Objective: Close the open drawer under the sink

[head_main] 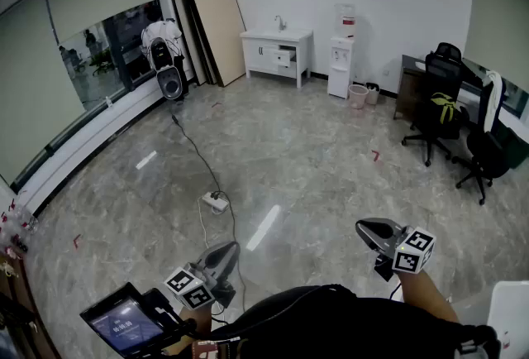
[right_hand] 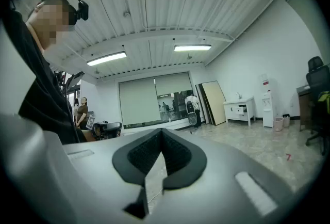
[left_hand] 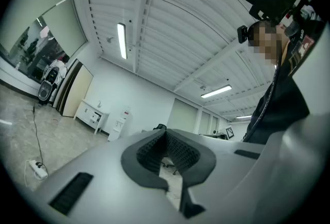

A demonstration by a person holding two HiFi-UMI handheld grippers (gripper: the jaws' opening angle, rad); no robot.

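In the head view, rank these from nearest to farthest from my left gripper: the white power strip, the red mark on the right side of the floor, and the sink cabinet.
1. Power strip: on the floor just ahead of the left gripper.
2. Red mark: mid-floor, off to the right.
3. Sink cabinet: against the far wall.

Two chairs (head_main: pixel 438 88) (head_main: pixel 486 152), one sink cabinet (head_main: pixel 266 54), one speaker (head_main: pixel 171 85)
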